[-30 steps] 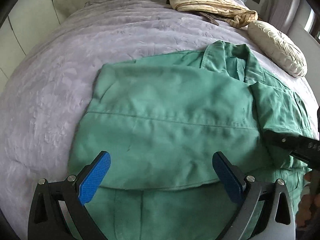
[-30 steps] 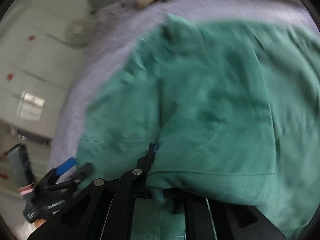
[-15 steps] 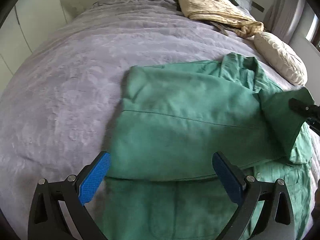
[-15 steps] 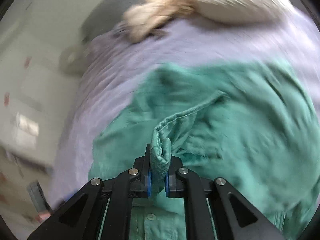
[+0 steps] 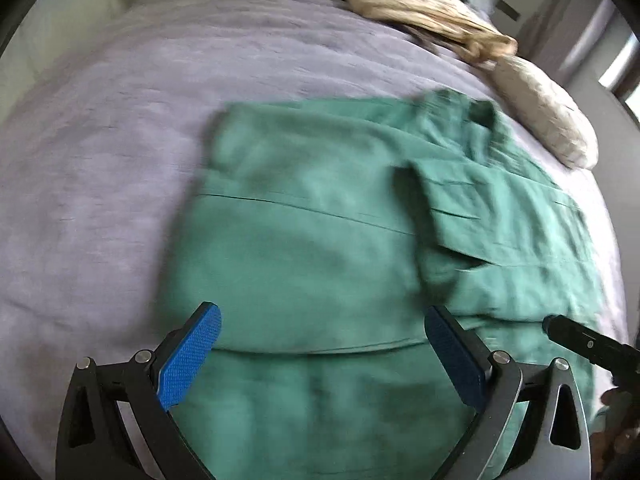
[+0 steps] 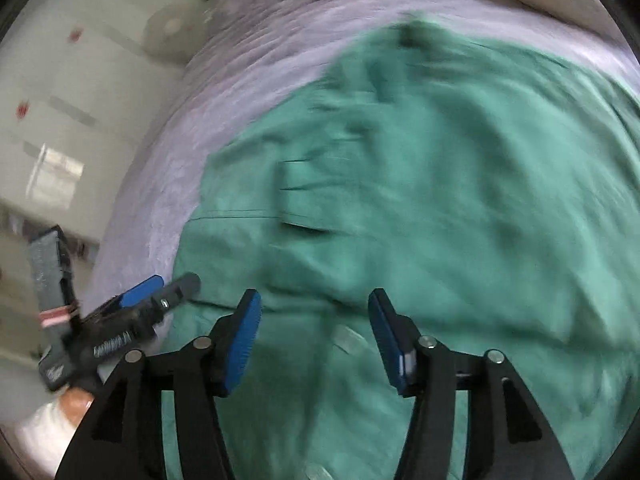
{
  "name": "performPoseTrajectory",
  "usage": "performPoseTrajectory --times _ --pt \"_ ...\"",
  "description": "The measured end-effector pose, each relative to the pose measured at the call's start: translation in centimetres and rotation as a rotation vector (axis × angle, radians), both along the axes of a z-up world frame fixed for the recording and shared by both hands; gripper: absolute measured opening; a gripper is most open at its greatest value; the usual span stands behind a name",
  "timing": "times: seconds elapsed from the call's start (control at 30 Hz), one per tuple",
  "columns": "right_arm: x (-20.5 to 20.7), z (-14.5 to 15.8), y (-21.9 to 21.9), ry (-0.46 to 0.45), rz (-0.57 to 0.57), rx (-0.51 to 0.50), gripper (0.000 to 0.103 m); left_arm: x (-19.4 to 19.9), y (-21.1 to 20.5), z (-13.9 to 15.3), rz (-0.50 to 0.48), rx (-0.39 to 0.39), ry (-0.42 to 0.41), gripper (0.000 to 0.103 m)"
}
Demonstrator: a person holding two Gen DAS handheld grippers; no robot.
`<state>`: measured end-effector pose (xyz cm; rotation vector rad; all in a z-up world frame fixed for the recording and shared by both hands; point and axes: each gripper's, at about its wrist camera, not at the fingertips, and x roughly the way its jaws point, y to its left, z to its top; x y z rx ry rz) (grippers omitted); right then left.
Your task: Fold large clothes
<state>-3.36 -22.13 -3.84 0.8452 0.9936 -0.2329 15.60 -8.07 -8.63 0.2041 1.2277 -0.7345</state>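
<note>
Shirt [image 5: 320,248] lies half-folded on the bed [image 5: 100,140], sleeve laid across; your left gripper [image 5: 320,356] and right gripper [image 6: 316,336] both hang released. Next, grip the lower hem.

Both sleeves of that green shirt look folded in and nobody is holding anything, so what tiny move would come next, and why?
Probably lower both open grippers to the bottom hem of the green shirt and pinch it. The left hand-held gripper and right hand-held gripper hover empty above the lower part, and that part lies unfolded on the purple bedspread.
</note>
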Motion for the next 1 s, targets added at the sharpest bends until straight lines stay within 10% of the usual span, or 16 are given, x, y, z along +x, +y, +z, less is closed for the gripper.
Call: performPoseTrajectory --times 0.37,0.5,0.53,0.63,0.87,1.0 --pt "-17.7 -3.9 -11.4 -0.229 -0.671 0.357 0.067 -1.7 -8.5 -2.7 -0.106 -0.031 0.120 0.099" --pt "-18.9 -6.2 -13.4 -0.358 -0.815 0.501 0.067 -1.5 -9.8 -3.0 -0.122 0.009 0.105 0.057" --pt "-18.9 -6.4 -13.6 -0.369 -0.827 0.521 0.063 -1.6 -10.1 -2.8 -0.141 0.016 0.092 0.033" --pt "-18.6 -5.0 -13.9 -0.336 -0.766 0.481 0.010 -0.8 -10.5 -2.0 -0.160 0.018 0.071 0.021" --pt "-16.8 -2.8 -14.1 -0.187 -0.614 0.236 0.010 0.2 -10.7 -2.8 -0.214 0.034 0.030 0.014" --pt "-17.7 -5.5 -13.4 -0.128 -0.638 0.296 0.011 -0.3 -10.1 -1.7 -0.220 0.057 -0.015 0.021"
